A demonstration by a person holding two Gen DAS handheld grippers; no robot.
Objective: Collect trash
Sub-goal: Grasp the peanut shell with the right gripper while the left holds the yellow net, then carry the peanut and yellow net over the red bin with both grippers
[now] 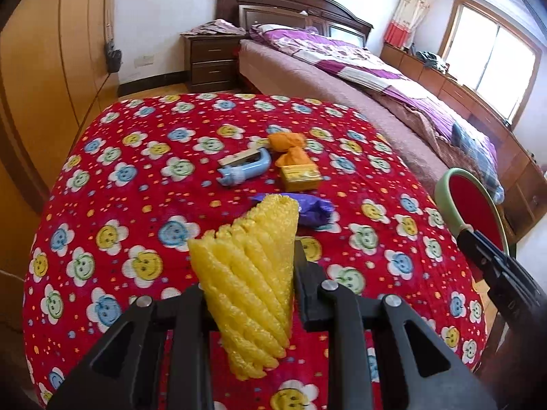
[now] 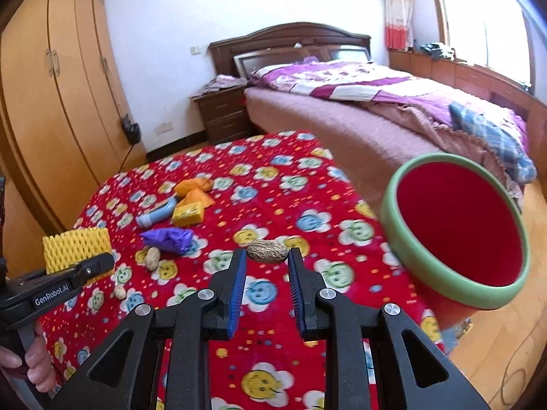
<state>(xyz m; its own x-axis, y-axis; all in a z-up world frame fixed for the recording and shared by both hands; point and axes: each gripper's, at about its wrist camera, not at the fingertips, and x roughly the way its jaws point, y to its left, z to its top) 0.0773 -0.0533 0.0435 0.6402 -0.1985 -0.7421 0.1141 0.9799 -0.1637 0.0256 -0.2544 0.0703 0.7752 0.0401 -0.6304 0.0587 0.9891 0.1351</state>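
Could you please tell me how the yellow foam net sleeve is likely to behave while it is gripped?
The yellow foam net sleeve probably squashes easily: its open mesh is bunched between the left gripper's fingers. It looks light, standing out past them unsupported. Its ribbed surface seems unlikely to slip.

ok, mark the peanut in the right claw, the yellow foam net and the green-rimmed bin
peanut (image 2: 267, 251): right wrist view, middle of the shell.
yellow foam net (image 1: 253, 273): left wrist view, ribbed middle.
green-rimmed bin (image 2: 393, 232): right wrist view, left of the rim.
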